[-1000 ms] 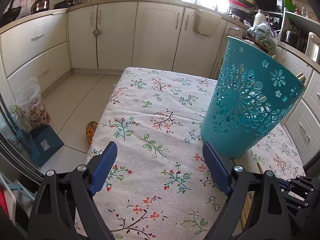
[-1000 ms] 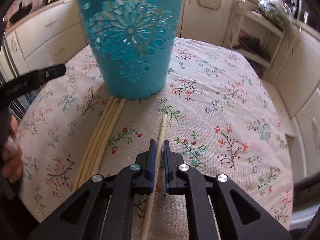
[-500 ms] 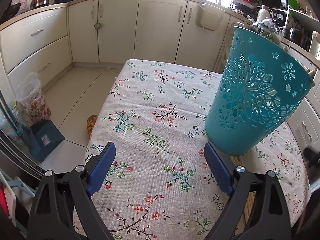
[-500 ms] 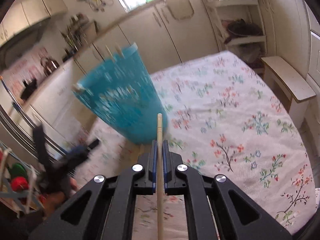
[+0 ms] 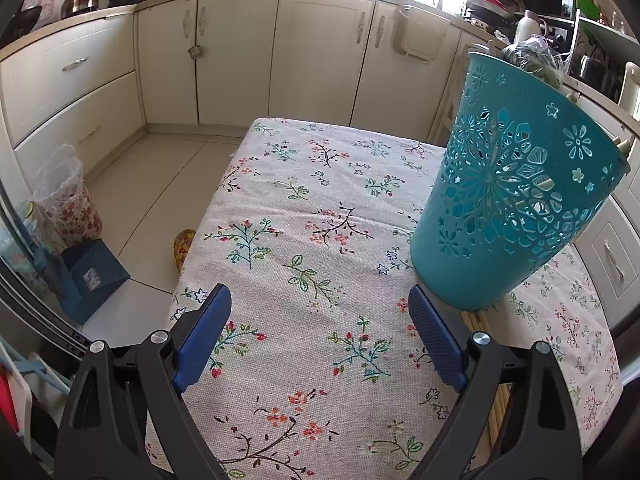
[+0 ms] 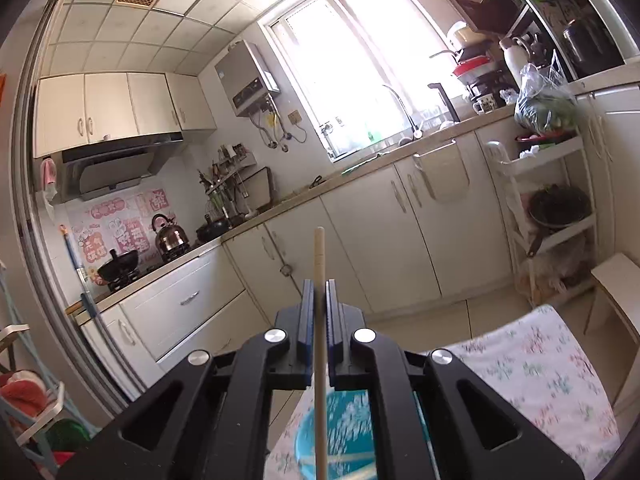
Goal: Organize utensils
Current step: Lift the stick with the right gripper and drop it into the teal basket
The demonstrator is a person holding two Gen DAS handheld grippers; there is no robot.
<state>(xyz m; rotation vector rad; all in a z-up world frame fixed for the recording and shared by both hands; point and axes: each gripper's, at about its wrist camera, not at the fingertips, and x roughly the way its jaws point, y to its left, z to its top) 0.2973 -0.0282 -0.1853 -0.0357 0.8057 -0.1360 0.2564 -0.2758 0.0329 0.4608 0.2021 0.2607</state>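
A teal perforated basket [image 5: 508,208] stands on the floral tablecloth [image 5: 304,240], to the right of my left gripper [image 5: 320,332], which is open and empty low over the cloth. Several wooden chopsticks [image 5: 476,320] lie on the cloth under the basket's near side. My right gripper [image 6: 319,300] is shut on one wooden chopstick [image 6: 319,264], held upright high above the table. The basket's opening [image 6: 348,436] shows blurred below the right gripper, with chopsticks inside it.
Cream kitchen cabinets [image 5: 312,56] run along the far wall. A blue dustpan [image 5: 90,276] and a bagged bin [image 5: 66,204] stand on the floor left of the table. A white shelf rack [image 6: 548,216] stands at the right, by a low bench [image 6: 616,280].
My right gripper has lifted the chopstick off the cloth and raised it high, tilting up so it now points at the kitchen wall, above the basket. The left gripper has barely moved.
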